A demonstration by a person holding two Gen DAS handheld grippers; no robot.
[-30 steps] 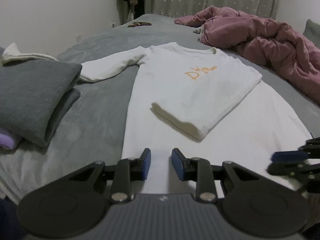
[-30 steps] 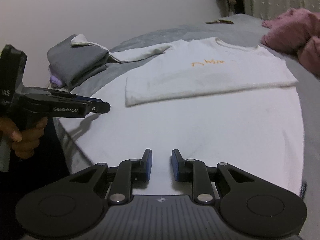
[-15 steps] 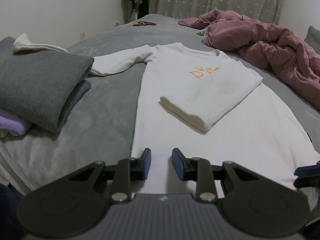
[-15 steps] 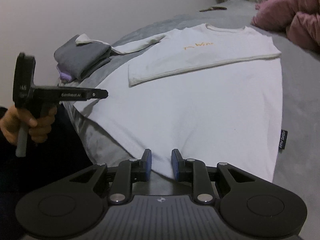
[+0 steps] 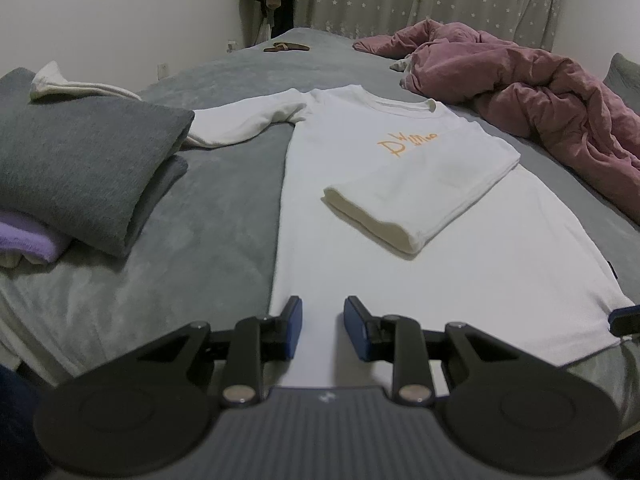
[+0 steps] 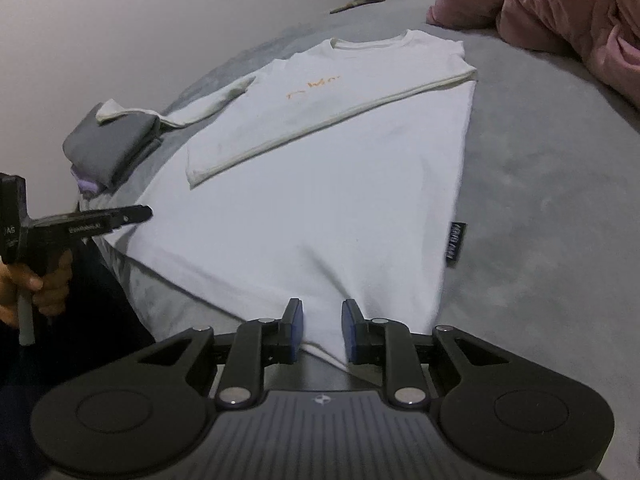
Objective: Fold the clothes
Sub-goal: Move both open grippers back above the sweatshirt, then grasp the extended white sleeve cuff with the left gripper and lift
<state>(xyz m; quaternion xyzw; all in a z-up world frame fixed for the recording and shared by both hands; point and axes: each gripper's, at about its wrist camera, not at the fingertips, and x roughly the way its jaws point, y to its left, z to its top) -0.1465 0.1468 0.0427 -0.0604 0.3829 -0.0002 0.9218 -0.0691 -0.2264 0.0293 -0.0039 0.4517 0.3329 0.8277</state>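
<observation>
A white long-sleeved shirt with orange lettering lies flat on the grey bed, collar away from me. One sleeve is folded across the chest; the other sleeve stretches out to the left. My left gripper hovers over the hem near its left corner, jaws a little apart and empty. My right gripper is at the hem near the right corner, a narrow gap between its pads with the hem edge showing through. Its tip pokes into the left wrist view. A hand holds the left gripper.
A stack of folded clothes, grey over purple, sits left of the shirt. A crumpled pink duvet lies at the back right. A black label hangs from the shirt's right side seam. Grey bedspread spreads to the right.
My right gripper has slid right along the hem toward its right corner and rolled. The left gripper has shifted slightly left. Both jaws look the same.
</observation>
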